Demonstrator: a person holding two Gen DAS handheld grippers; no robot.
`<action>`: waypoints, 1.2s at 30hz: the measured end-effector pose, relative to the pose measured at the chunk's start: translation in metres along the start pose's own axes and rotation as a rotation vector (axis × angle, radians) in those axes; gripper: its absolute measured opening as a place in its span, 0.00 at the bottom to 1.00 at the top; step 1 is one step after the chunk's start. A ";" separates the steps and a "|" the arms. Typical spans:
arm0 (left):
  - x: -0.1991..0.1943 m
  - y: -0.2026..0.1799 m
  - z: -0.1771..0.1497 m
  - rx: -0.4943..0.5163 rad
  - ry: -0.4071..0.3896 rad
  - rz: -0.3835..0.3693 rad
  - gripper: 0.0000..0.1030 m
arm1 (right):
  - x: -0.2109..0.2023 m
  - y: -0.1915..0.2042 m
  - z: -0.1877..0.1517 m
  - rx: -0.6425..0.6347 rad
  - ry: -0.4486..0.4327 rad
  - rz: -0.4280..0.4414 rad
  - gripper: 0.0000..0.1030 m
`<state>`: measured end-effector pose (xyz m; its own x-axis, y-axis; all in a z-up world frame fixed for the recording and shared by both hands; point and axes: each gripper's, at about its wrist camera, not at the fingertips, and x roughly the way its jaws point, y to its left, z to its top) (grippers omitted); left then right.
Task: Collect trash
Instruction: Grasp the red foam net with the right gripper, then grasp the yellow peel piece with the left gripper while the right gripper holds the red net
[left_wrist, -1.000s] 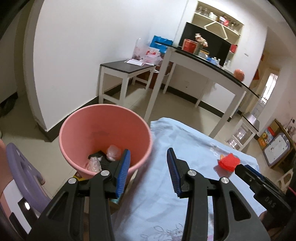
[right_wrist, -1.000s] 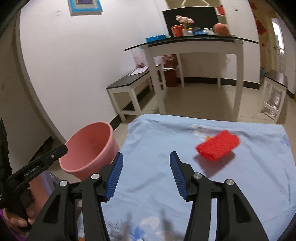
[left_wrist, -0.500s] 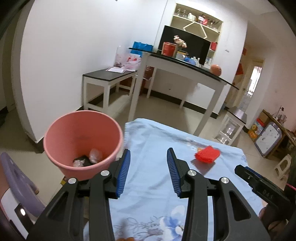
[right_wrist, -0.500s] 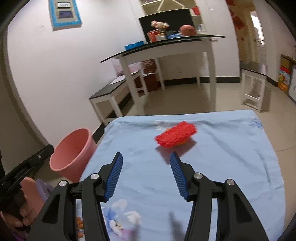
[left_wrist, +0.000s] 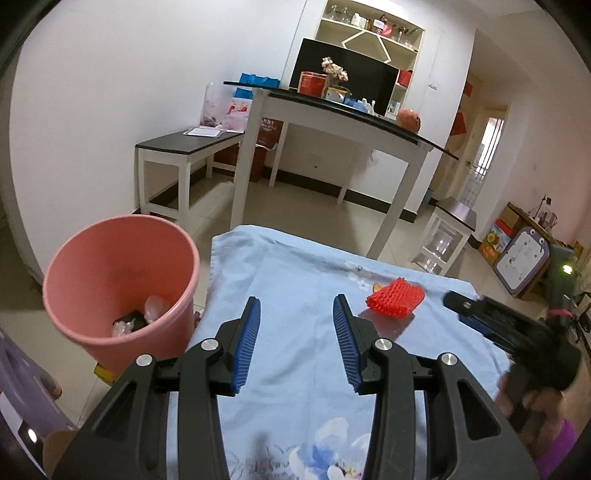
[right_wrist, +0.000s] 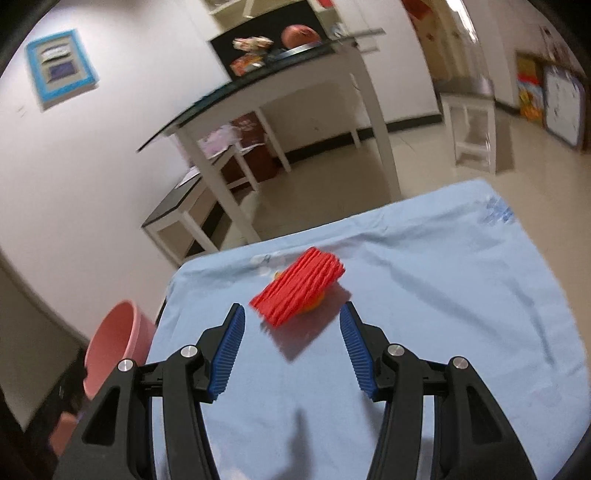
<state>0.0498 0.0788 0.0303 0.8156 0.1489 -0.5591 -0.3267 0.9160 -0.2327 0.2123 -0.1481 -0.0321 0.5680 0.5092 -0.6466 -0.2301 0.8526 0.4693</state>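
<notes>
A red foam fruit net (right_wrist: 297, 288) lies on the light blue tablecloth (right_wrist: 424, 295), with something orange under its near edge. My right gripper (right_wrist: 291, 321) is open and empty, just short of the net, jaws either side of it. In the left wrist view the net (left_wrist: 395, 302) sits far right on the cloth. My left gripper (left_wrist: 295, 317) is open and empty above the cloth (left_wrist: 295, 280). The pink bin (left_wrist: 118, 280) stands to its left beside the table and holds clear plastic wrappers and a dark scrap. The right gripper (left_wrist: 491, 317) shows at the right.
A white table with a dark top (left_wrist: 351, 118) and a low white bench (left_wrist: 184, 147) stand by the far wall. A small white stool (left_wrist: 447, 236) is beyond the table's far right. A purple chair (left_wrist: 22, 384) is at the near left.
My left gripper has drawn back from over the bin to above the cloth. My right gripper has moved forward to the red net, which now lies just ahead of its jaws.
</notes>
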 end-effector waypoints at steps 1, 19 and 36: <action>0.008 -0.002 0.004 0.009 0.004 0.005 0.40 | 0.008 -0.003 0.003 0.015 0.012 0.002 0.51; 0.095 -0.032 0.017 0.021 0.108 -0.043 0.40 | 0.053 -0.042 0.023 0.106 0.048 0.037 0.09; 0.195 -0.112 0.004 0.031 0.260 -0.041 0.40 | -0.069 -0.086 -0.010 -0.032 -0.048 -0.046 0.09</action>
<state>0.2477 0.0062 -0.0496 0.6767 0.0143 -0.7361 -0.2777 0.9309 -0.2372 0.1852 -0.2551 -0.0336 0.6157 0.4634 -0.6373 -0.2272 0.8789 0.4195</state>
